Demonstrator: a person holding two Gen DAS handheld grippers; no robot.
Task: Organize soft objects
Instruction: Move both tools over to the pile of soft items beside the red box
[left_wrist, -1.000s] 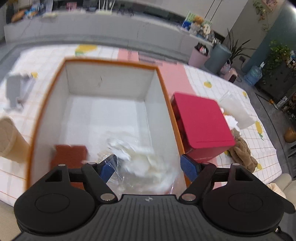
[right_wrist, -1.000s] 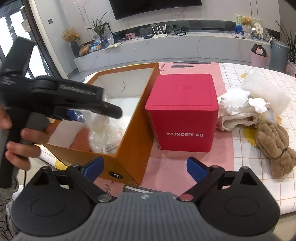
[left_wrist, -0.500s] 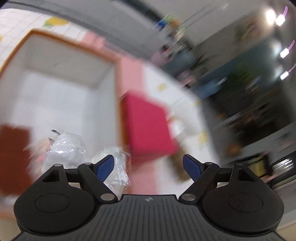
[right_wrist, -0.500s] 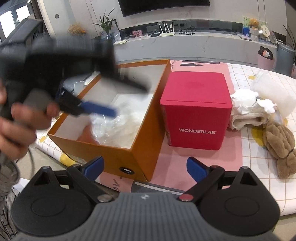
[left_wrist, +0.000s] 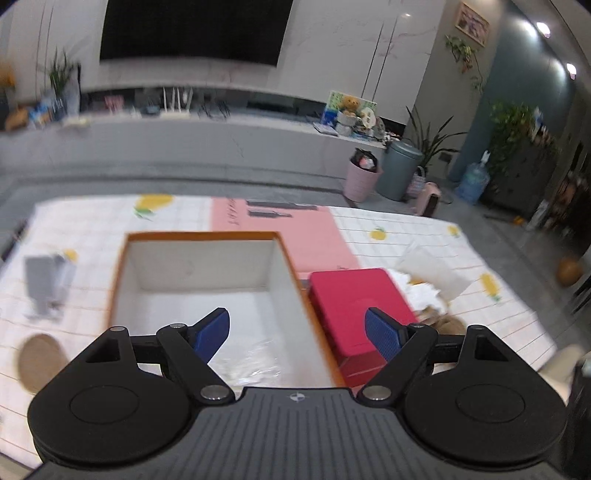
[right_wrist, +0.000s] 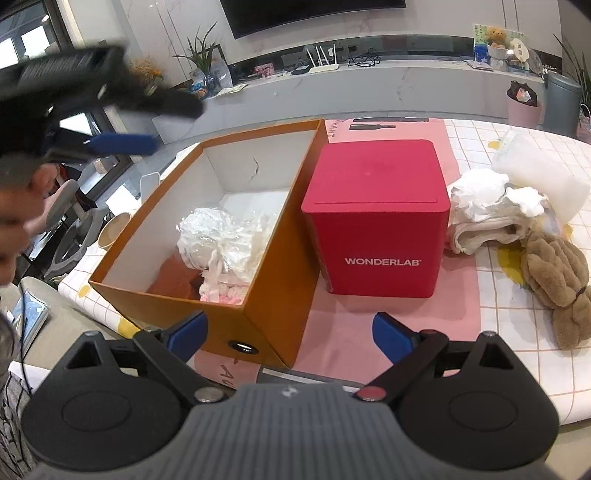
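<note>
The left tool (left_wrist: 297, 330) hangs above the orange cardboard box (right_wrist: 273, 266), its blue pads (left_wrist: 212, 330) spread wide with nothing between them; the jaws have just been opening. From the right wrist view the same tool shows blurred at the upper left, held by a hand (right_wrist: 16, 218) over the box's near-left corner. Inside the white-lined box lies a crinkled clear plastic bag (right_wrist: 218, 238) stuffed with something white, with a rust-brown soft piece (right_wrist: 171, 278) and a pink-and-white fluffy bit (right_wrist: 221, 293) beside it on the box floor. The right tool (right_wrist: 290, 334) sits low in front of the box's near corner, its pads set wide apart and holding nothing. A red WONDERLAB box (right_wrist: 380, 214) stands just beside the orange box's right wall, on a pink mat (right_wrist: 388, 314) laid over the checked tabletop (right_wrist: 517, 332). To the right of the red box lie a heap of white cloth (right_wrist: 487, 210), a white foam-like bag (right_wrist: 543, 177) behind it, and a brown plush toy (right_wrist: 554, 273), touching the cloth's edge.
</note>
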